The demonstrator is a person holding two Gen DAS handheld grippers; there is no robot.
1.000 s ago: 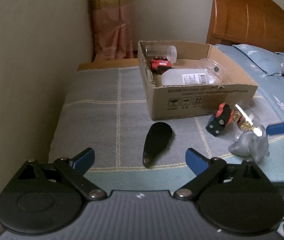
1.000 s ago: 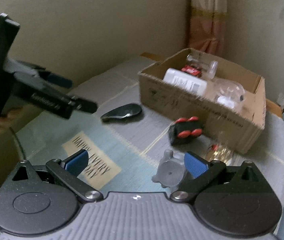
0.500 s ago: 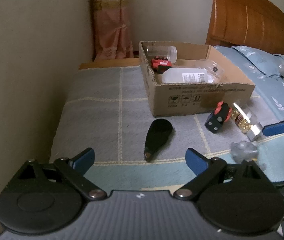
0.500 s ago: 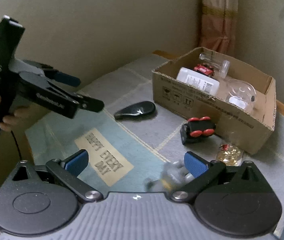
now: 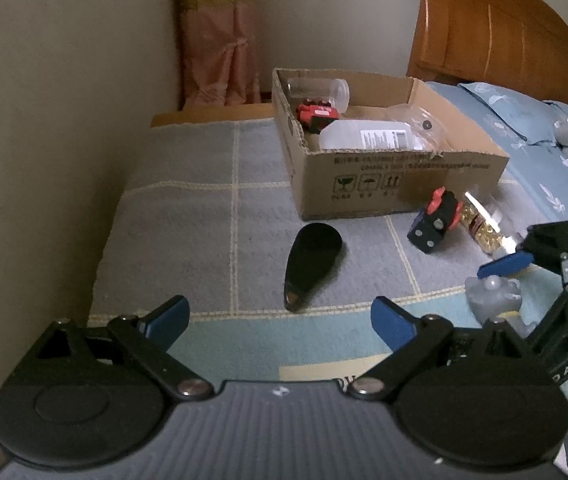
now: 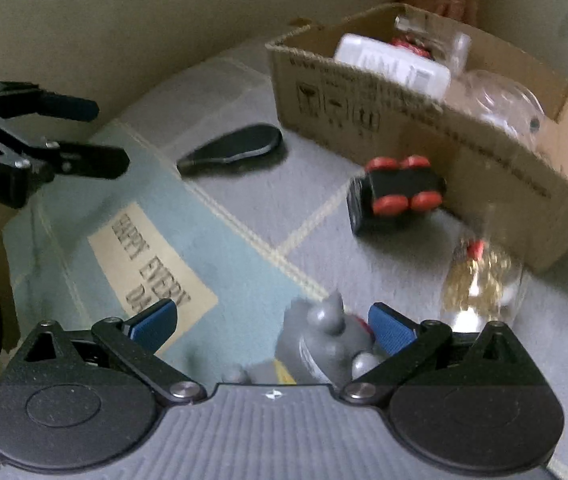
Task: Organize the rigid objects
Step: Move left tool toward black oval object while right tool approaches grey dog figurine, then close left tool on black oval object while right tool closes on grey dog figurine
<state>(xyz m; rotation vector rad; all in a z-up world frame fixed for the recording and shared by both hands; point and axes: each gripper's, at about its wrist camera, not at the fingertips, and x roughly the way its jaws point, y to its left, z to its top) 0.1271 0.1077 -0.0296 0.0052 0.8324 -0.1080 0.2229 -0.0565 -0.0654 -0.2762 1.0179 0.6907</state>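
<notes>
The left hand-held gripper hovers with its blue-padded fingers spread wide over the near edge of a bed covered by a grey checked blanket with a pale blue border. The right hand-held gripper is likewise spread, its fingers on either side of a grey toy figure lying on the blanket, not visibly pinching it. Just beyond, a black shoehorn lies flat, and to its right a black toy car with red wheels rests tipped beside a clear jar of gold pieces. Behind them stands an open cardboard box holding a white labelled bottle, a red toy car and clear containers. Farther off, a beige wall runs along the left, a pink curtain hangs in the corner, and a wooden headboard rises above a blue pillow.
</notes>
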